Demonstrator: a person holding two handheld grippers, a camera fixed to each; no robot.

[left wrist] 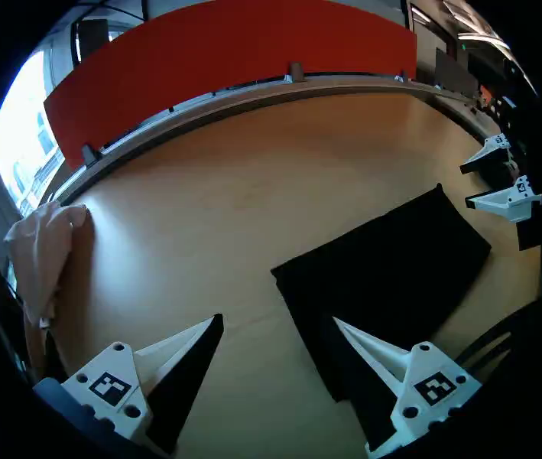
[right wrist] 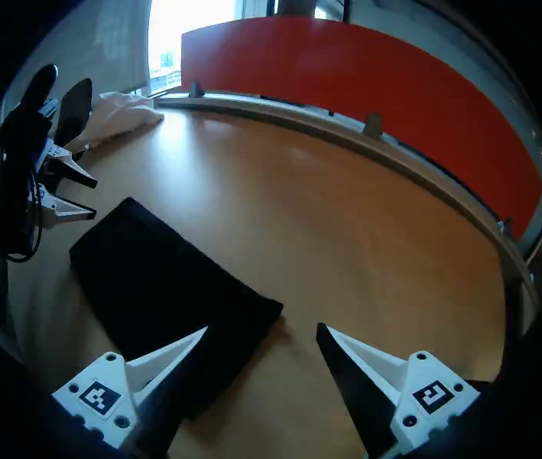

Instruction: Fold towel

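Observation:
A black towel (left wrist: 393,268) lies folded into a flat rectangle on the wooden table (left wrist: 255,191). In the left gripper view my left gripper (left wrist: 278,336) is open above the towel's near corner, its right finger over the cloth and nothing held. The right gripper (left wrist: 500,180) shows far off at the right, open, beyond the towel's far end. In the right gripper view my right gripper (right wrist: 263,340) stands open over the near end of the towel (right wrist: 163,291). The left gripper (right wrist: 72,191) appears at the left edge, open.
A pale pink cloth (left wrist: 41,252) is heaped at the table's left edge; it also shows as a pale cloth (right wrist: 121,111) at the far corner. A red partition (left wrist: 225,53) runs along the back of the table. Bare wood surrounds the towel.

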